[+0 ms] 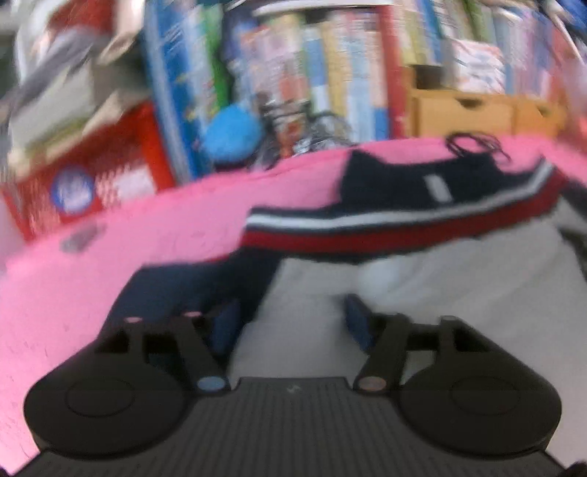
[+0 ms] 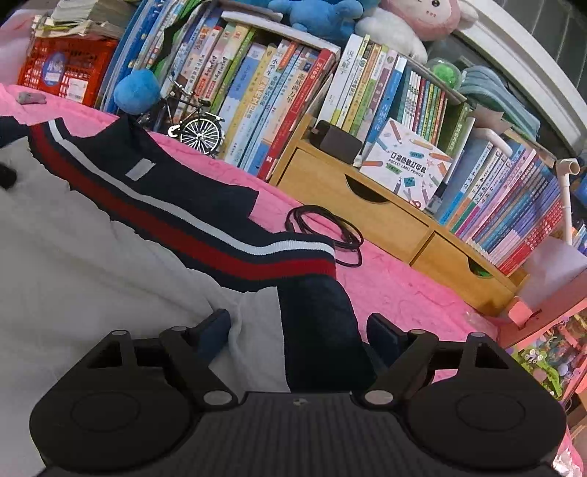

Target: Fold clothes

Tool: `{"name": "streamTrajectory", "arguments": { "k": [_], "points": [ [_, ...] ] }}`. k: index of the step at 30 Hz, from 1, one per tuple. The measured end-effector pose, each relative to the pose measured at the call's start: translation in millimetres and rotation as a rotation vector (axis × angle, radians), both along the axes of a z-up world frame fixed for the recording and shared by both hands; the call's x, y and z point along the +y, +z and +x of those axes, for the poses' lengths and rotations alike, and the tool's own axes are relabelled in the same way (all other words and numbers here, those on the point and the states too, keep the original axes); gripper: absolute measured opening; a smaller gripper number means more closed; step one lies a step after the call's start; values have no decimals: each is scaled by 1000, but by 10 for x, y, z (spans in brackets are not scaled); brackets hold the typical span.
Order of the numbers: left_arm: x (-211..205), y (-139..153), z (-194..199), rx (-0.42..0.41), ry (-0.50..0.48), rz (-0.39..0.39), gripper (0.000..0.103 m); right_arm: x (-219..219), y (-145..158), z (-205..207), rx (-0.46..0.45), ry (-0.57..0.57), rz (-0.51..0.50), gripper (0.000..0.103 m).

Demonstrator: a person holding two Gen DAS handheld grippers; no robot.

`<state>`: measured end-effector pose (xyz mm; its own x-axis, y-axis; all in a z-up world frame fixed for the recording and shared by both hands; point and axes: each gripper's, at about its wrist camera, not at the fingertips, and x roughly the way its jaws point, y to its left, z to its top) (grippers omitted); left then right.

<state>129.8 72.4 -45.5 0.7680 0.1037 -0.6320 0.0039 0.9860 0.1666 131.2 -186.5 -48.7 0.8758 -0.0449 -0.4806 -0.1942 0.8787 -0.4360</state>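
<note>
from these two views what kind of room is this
Most likely a child's bedroom or playroom: rows of picture books on a shelf, plush toys on top of it, and a garment spread on a pink quilted cover, probably a bed.

A white box (image 2: 405, 167) leaning on the wooden drawer unit (image 2: 352, 205) read "POCKET LABEL PRINTER" under larger Chinese characters. The book spines (image 2: 256, 110) bore Chinese titles too small to make out.
</note>
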Motion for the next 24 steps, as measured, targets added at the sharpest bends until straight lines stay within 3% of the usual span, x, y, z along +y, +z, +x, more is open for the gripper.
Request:
{"name": "streamTrajectory", "arguments": {
  "k": [2,7,13,20,24],
  "points": [
    [18,-14,23,-14,-7,48,83,-10,4,5,2,0,6,82],
    [-120,-98,-53,-99,-74,161,87,-21,1,13,-6,-12,3,88],
    [11,-64,-5,-76,-66,77,88,-92,69,-60,-39,-41,49,94],
    [47,-67,18,-65,-61,41,89,-76,480,-685,-111,-71,268,96],
    [88,-68,30,-57,-58,10,89,149,554,-1143,-45,26,456,97]
  ]
}}
